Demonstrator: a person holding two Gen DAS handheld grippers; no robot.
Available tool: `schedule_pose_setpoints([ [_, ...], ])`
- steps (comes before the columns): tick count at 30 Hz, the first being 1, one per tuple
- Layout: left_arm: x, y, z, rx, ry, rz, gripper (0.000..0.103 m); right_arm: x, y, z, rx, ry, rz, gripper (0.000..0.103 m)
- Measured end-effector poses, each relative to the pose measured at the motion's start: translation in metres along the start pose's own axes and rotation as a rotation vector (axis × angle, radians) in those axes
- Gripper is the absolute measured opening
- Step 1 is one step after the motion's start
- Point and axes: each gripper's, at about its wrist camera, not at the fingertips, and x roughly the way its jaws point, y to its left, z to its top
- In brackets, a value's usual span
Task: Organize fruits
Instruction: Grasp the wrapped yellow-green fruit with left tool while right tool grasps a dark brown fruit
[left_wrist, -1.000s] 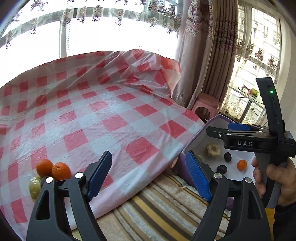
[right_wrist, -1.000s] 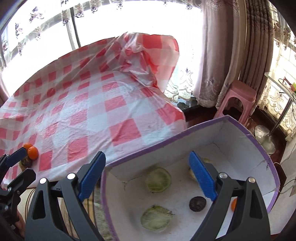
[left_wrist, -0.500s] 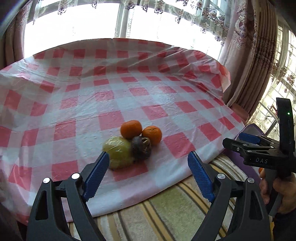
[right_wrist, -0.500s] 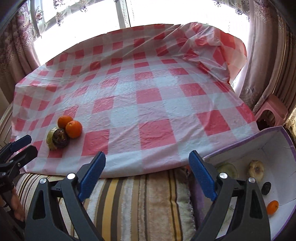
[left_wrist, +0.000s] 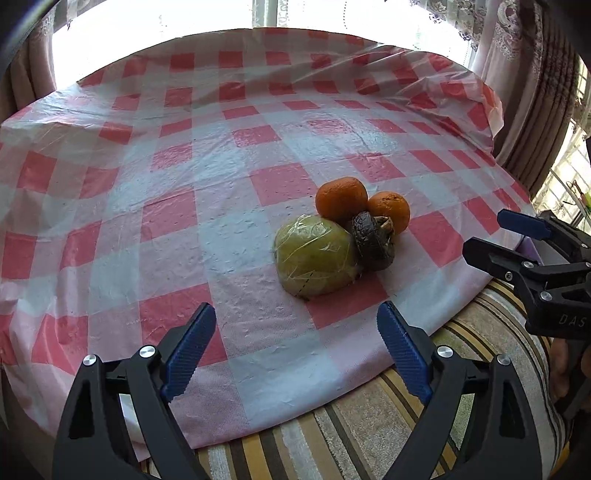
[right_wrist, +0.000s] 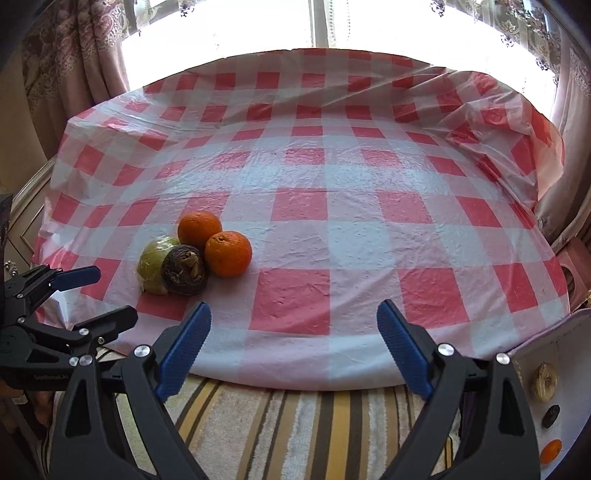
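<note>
A small pile of fruit lies on the red-and-white checked cloth: a wrapped green fruit (left_wrist: 314, 256), a dark wrinkled fruit (left_wrist: 371, 238) and two oranges (left_wrist: 341, 199) (left_wrist: 389, 210). My left gripper (left_wrist: 295, 341) is open and empty, just short of the green fruit. My right gripper (right_wrist: 293, 343) is open and empty, to the right of the pile; the pile shows there too, with the dark fruit (right_wrist: 183, 270) in front. Each gripper shows at the edge of the other's view, the right one (left_wrist: 517, 236) and the left one (right_wrist: 85, 295).
A white box with a purple rim (right_wrist: 535, 339) stands at the lower right and holds a pale fruit (right_wrist: 545, 382), a dark one (right_wrist: 550, 415) and an orange (right_wrist: 551, 451). A striped cushion (right_wrist: 295, 424) lies under the cloth's near edge. Curtains and a pink stool (right_wrist: 576, 273) stand at the right.
Both grippers have swung left, away from the box and toward the fruit pile. The pile is now near the middle of the left wrist view. Both grippers stayed open.
</note>
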Motion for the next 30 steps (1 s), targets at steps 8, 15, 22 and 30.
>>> schedule_pose_setpoints([
  [8,0.021,-0.004,0.017,0.123,0.009,0.031,0.081,0.011,0.019,0.001,-0.055,0.011,0.022,0.092],
  [15,0.034,-0.01,0.025,0.204,0.006,0.013,0.08,0.018,0.017,0.001,-0.036,0.027,0.057,0.092],
  [22,0.033,-0.006,0.023,0.182,0.002,-0.078,0.057,0.023,0.024,0.002,-0.053,0.035,0.069,0.092],
  [30,0.023,0.01,0.013,0.107,-0.013,-0.08,0.055,0.026,0.041,0.006,-0.082,0.047,0.096,0.092],
])
